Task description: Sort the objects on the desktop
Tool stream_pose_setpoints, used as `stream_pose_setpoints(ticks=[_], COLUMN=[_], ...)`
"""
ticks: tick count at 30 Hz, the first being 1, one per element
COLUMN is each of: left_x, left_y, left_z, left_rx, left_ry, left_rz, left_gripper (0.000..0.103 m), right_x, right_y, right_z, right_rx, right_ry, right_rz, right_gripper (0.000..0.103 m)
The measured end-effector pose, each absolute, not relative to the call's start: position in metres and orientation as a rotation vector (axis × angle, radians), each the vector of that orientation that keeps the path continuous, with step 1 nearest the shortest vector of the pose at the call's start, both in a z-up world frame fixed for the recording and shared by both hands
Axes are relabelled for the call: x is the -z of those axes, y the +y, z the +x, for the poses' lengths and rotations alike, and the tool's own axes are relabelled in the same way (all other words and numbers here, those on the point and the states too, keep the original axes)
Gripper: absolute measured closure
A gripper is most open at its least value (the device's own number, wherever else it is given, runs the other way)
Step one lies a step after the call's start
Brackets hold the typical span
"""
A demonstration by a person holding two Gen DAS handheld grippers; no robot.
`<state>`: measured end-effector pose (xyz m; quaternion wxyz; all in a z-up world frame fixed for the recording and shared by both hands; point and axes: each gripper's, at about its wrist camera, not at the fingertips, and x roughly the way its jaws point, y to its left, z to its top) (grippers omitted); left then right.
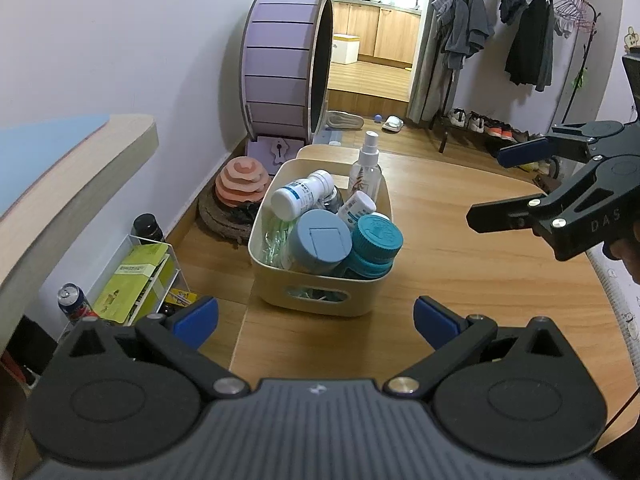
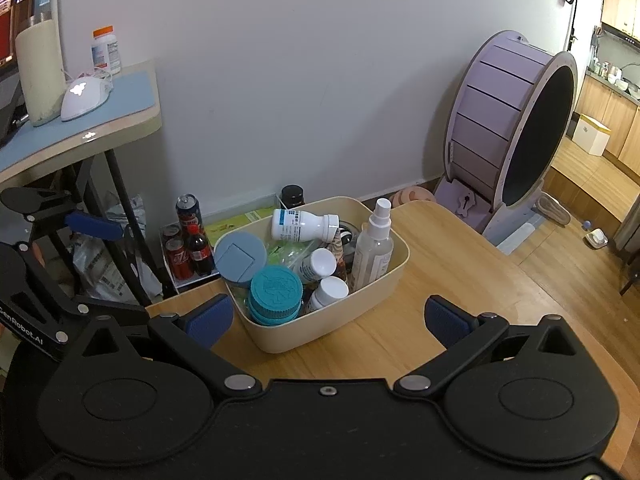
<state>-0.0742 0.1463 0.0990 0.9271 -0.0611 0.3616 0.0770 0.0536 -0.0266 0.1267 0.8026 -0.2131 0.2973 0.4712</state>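
Note:
A cream bin (image 1: 320,300) (image 2: 332,332) stands on the wooden table (image 1: 460,280) (image 2: 440,248). It holds a clear spray bottle (image 1: 366,168) (image 2: 374,248), a teal-lidded jar (image 1: 376,236) (image 2: 276,290), a grey-blue-lidded jar (image 1: 320,240) (image 2: 240,254) and white pill bottles (image 1: 300,194) (image 2: 304,224). My left gripper (image 1: 316,308) hovers open and empty just in front of the bin. My right gripper (image 2: 328,312) (image 1: 496,184) is also open and empty, to the bin's right above the table. One blue pad (image 2: 94,224) of the left gripper shows at the left of the right wrist view.
A purple cat wheel (image 1: 284,64) (image 2: 516,120) stands beyond the table by the wall. On the floor left of the table are a clear organiser (image 1: 136,280), soda cans (image 2: 188,240) and a pink scratcher (image 1: 242,180). A desk with a blue mat (image 2: 80,120) overhangs at the left.

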Motion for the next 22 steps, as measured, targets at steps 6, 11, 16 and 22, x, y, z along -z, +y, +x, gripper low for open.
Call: stream_pose_setpoints(ticks=[6, 11, 16, 22], left_x=[-0.0976, -0.0967, -0.0952, -0.0951], left_y=[0.1445, 0.1449, 0.1450, 0.1435], left_z=[-0.0730, -0.0726, -0.0717, -0.0716], left_rx=[-0.155, -0.148, -0.151, -0.154], left_ry=[0.745, 0.744, 0.747, 0.748], left_rz=[-0.115, -0.116, -0.111, -0.105], left_gripper=[0.000, 0.000, 0.000, 0.000], right_x=[-0.1264, -0.1264, -0.1260, -0.1259], right_y=[-0.0255, -0.0252, -0.0252, -0.0258], right_z=[0.0530, 0.0534, 0.0538, 0.0535], right_rx=[-1.010, -1.007, -1.004, -1.005], right_ry=[0.635, 0.635, 0.635, 0.633], right_rz=[-0.473, -0.474, -0.476, -0.481], right_gripper=[0.000, 0.000, 0.000, 0.000])
